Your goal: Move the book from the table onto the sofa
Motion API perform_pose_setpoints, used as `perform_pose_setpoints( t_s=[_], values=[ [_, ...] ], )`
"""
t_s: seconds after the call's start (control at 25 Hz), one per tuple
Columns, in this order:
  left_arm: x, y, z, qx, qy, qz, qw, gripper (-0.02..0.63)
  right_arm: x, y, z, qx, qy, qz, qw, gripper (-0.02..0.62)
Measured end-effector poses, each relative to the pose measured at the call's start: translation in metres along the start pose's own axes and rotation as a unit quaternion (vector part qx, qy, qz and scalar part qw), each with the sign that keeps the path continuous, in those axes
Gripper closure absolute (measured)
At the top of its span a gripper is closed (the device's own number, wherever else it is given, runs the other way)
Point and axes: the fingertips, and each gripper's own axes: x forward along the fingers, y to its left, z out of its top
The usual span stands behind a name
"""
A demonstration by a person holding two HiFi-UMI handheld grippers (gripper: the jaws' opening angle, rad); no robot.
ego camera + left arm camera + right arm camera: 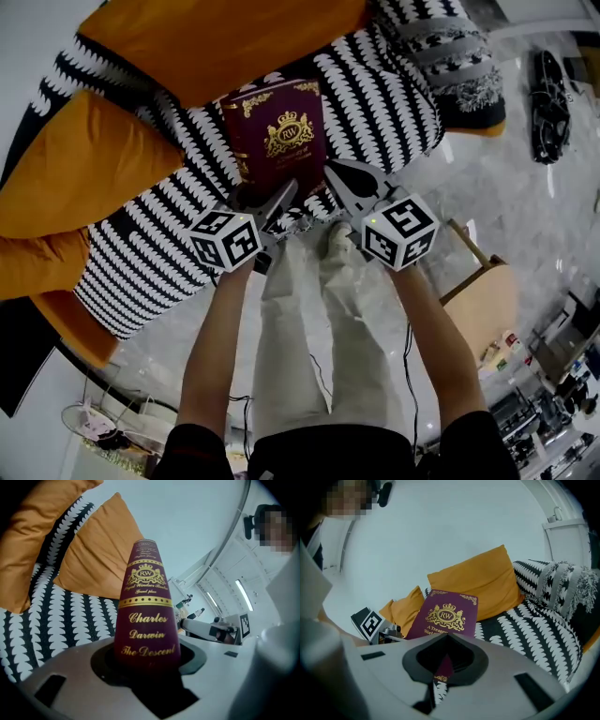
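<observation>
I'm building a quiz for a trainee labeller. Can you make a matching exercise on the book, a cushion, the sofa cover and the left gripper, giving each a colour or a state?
Column one:
1 book
2 cushion
3 sofa cover
4 left gripper

Column two:
A orange
B shut on the book's spine
C maroon with a gold crest
D black with a white pattern

Pairs: 1-C, 2-A, 3-D, 4-B

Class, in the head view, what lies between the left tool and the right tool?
The near edge of the book: the left tool and right tool each grip it. The head view shows it.
</observation>
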Motion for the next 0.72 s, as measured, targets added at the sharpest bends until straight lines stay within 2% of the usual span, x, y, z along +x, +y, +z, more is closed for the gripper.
perform_pose_setpoints(
  t_s=[0.4, 0.72],
  values=[
    [0.022, 0.038, -0.022, -0.031, 0.029, 0.017, 0.999, 0.368, 0.019, -0.01, -0.019, 0.017, 0.009, -0.006, 1.0, 0.578],
    [0.031, 0.05, -0.036, -0.053, 0.056, 0.04, 0.9962, 0.368, 0.014, -0.009, -0.031, 0.034, 0.017, -0.012, 0.999, 0.578]
  ],
)
